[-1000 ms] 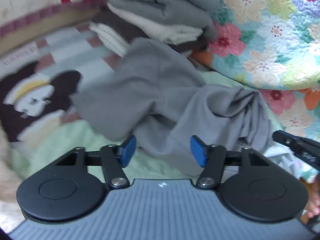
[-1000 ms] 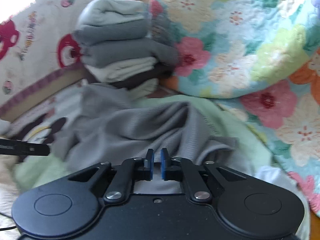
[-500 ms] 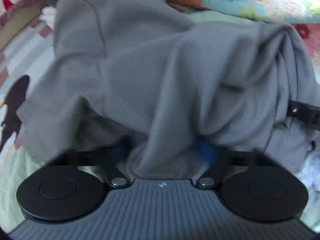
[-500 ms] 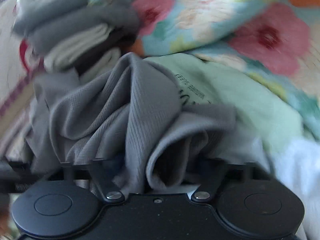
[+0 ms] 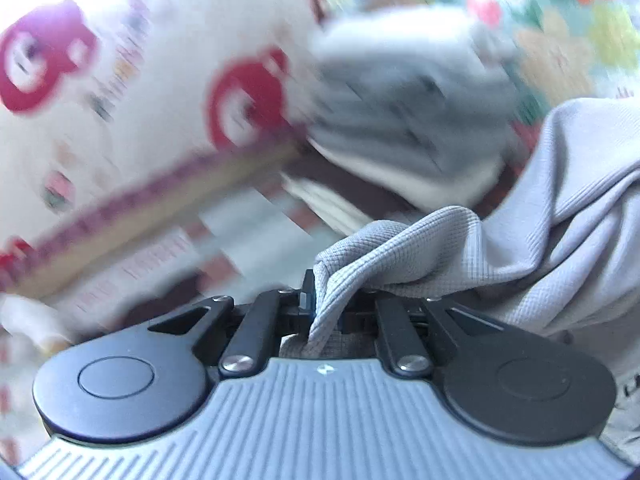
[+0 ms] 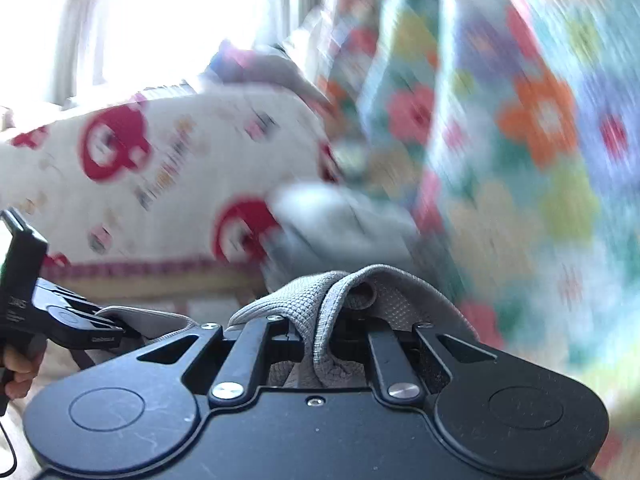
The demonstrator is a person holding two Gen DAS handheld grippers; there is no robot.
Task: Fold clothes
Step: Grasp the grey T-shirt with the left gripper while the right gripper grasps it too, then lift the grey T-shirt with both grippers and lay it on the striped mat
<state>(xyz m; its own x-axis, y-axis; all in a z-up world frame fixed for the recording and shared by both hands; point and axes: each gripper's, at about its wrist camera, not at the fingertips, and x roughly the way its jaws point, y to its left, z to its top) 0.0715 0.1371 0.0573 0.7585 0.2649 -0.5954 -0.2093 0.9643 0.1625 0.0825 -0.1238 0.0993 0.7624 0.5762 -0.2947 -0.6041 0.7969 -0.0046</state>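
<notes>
A grey ribbed garment (image 5: 540, 240) is pinched in my left gripper (image 5: 320, 304), which is shut on a fold of it; the cloth hangs away to the right, lifted off the bed. In the right wrist view my right gripper (image 6: 320, 336) is shut on another bunched edge of the same grey garment (image 6: 360, 288). The left gripper (image 6: 72, 324) shows at the far left of that view with grey cloth in its jaws. The backgrounds are motion-blurred.
A stack of folded grey, white and brown clothes (image 5: 400, 120) sits behind, blurred. A white quilt with red cartoon prints (image 5: 140, 100) lies to the left. A floral quilt (image 6: 520, 140) rises at the right. A bright window (image 6: 172, 24) is behind.
Both grippers have closed on the grey garment and lifted it off the bed. The views have swung up from the bed surface toward the quilts and the window.
</notes>
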